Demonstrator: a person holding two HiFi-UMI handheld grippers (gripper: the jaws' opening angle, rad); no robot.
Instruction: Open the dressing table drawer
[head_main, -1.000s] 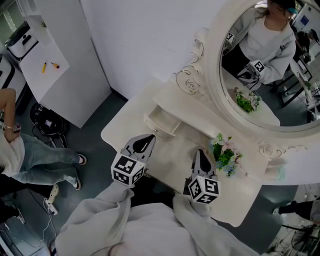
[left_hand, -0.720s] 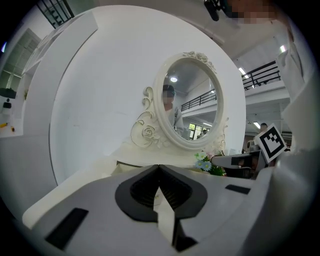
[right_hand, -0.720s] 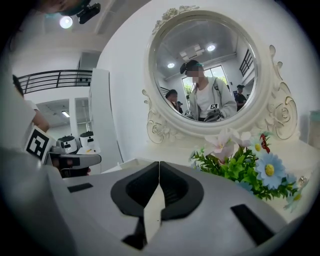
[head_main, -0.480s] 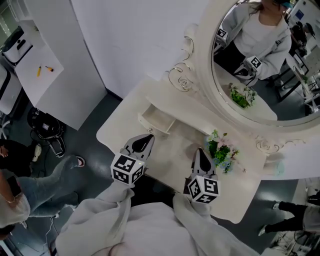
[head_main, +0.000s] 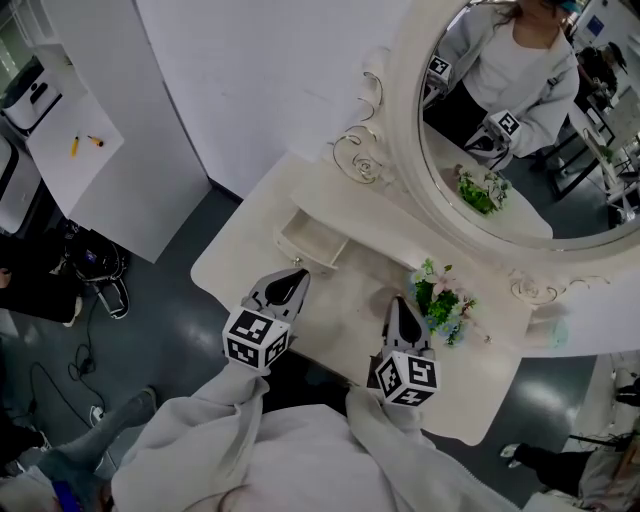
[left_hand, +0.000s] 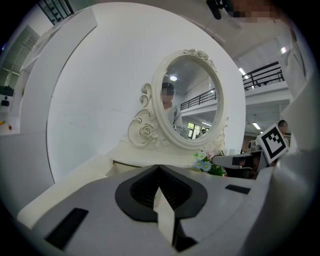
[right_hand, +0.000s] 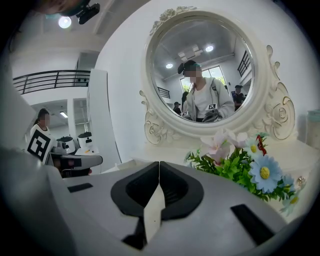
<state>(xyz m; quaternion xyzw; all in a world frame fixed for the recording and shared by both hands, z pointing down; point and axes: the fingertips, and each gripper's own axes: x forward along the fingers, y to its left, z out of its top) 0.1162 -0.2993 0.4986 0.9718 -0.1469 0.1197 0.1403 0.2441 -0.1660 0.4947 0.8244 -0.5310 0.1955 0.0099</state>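
1. Two grippers, both mine, hang low over the cream-white dressing table (head_main: 232, 262), side by side, tips pointing toward its back.
2. My left gripper (head_main: 301, 272) has its jaws pressed together. In the left gripper view (left_hand: 159, 175) the dark pads meet along one line, and I see nothing held between them.
3. The small cream drawer (head_main: 314, 241) lies straight ahead of my left gripper's tip. It is pulled out from under the raised shelf, so its pale inside shows from above. Its front edge is right at the tip, but I cannot tell whether the two touch.
4. My right gripper (head_main: 402, 302) is closed too, its pads flush against each other and empty in the right gripper view (right_hand: 159, 172).
5. A bunch of artificial flowers with green leaves and pink and blue blossoms (head_main: 444, 304) stands just ahead of my right gripper and a little to its right (right_hand: 239, 161). From my left gripper it shows far off to the right (left_hand: 205, 164).
6. A large oval mirror in a carved cream frame (head_main: 520, 120) rises beyond both grippers at the back of the table (left_hand: 187, 100) (right_hand: 200, 70). It reflects a person in a grey jacket and both marker cubes.
7. Behind the grippers are my grey sleeves (head_main: 200, 430).
8. Well off to the left of my left gripper stands a tall white cabinet (head_main: 130, 170) on the grey floor.
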